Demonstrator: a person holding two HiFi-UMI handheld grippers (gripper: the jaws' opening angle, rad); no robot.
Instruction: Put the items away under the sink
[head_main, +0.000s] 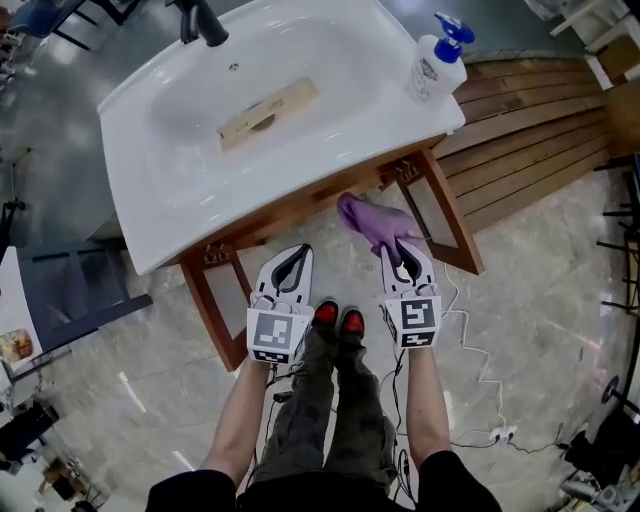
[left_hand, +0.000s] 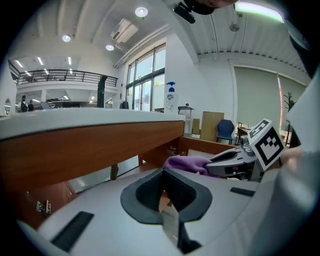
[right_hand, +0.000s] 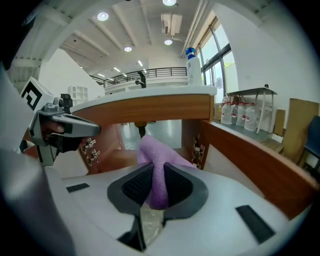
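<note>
My right gripper (head_main: 404, 248) is shut on a purple cloth (head_main: 373, 222), which bunches out ahead of the jaws just below the sink's front edge. The right gripper view shows the cloth (right_hand: 156, 159) pinched between the dark pads and rising toward the open space under the wooden frame (right_hand: 150, 109). My left gripper (head_main: 292, 262) hovers beside it to the left, shut with nothing in it. From the left gripper view, the cloth (left_hand: 187, 163) and the right gripper (left_hand: 235, 160) lie to the right, in front of the wooden apron (left_hand: 90, 145).
A white sink (head_main: 330, 140) sits on a wooden stand with legs (head_main: 455, 215) at both sides. A soap pump bottle (head_main: 437, 62) stands on its right corner; a wooden strip (head_main: 268, 110) lies in the basin. A white cable (head_main: 480, 370) trails on the floor.
</note>
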